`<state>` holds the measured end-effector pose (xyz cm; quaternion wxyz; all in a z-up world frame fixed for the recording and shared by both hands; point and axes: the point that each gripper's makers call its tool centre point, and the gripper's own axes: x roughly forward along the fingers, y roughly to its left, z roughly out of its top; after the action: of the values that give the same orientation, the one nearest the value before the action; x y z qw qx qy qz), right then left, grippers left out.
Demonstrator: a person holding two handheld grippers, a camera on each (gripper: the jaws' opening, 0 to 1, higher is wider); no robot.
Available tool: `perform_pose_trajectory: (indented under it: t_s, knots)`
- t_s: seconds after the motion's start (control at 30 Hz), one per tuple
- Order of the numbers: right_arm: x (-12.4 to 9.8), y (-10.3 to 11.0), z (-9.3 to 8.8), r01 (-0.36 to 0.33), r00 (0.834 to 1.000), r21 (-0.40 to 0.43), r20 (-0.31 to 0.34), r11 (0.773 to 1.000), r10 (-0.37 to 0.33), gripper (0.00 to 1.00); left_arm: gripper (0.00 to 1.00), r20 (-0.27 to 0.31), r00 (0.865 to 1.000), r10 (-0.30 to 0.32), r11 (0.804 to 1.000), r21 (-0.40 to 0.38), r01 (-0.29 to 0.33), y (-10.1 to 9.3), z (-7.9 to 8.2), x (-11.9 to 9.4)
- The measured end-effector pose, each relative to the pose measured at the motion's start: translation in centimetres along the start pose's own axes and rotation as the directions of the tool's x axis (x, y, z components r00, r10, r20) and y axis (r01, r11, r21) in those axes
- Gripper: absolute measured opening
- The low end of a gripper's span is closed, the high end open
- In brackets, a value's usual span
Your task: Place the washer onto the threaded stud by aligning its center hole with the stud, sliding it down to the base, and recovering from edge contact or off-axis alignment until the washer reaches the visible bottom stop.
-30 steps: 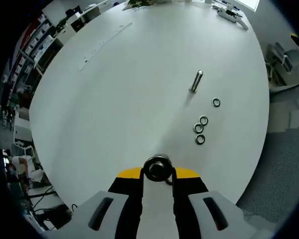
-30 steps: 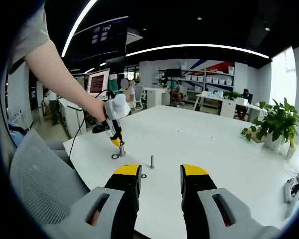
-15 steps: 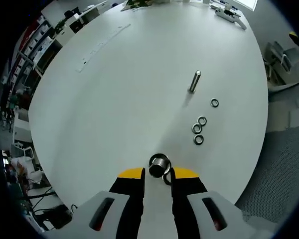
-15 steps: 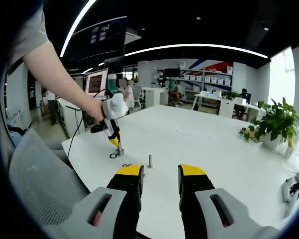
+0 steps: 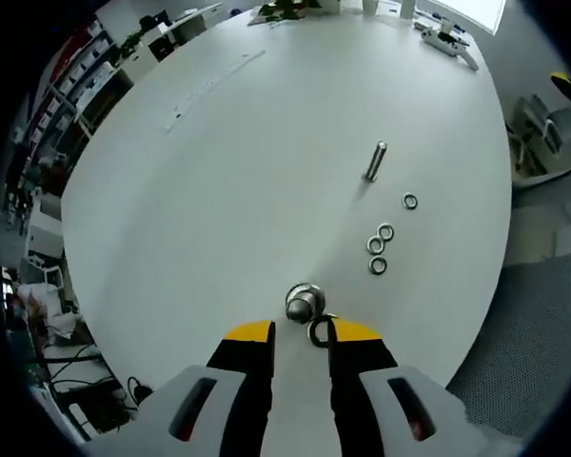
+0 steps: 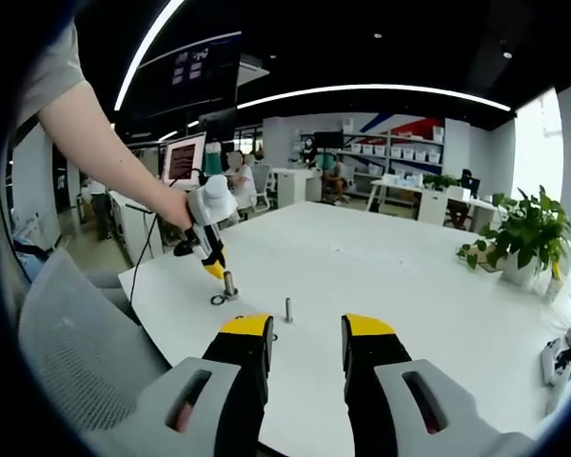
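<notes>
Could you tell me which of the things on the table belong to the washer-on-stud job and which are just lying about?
For the job:
- stud, standing just beyond the left tool
- washer, lying on the table beside it
- slim stud
- spare washers, loose on the table
- right tool, open

Lying about:
- long strip
- potted plant
- white table

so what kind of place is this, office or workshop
Probably an open-plan office or lab: a large white table, a monitor on a desk, storage shelving along the far wall, and a potted plant.
</notes>
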<state>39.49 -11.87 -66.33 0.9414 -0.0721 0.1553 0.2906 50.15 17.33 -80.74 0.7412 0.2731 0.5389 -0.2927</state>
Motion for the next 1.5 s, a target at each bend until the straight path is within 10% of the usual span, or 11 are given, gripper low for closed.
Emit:
perform_pose_trajectory:
  t_s: [0.97,1.5]
  knots:
    - [0.0,-0.1,0.0,-0.003,1.0,0.013,0.002,1.0,0.003,0.32,0.25,-0.067,0.997,-0.045,0.997,-0.073,0.04,-2.7,-4.3,2.7]
    - [0.1,0.1,-0.2,-0.007,1.0,0.008,-0.006,1.0,0.007,0.32,0.27,-0.085,0.996,-0.033,0.998,-0.064,0.028,-3.2,-4.0,5.0]
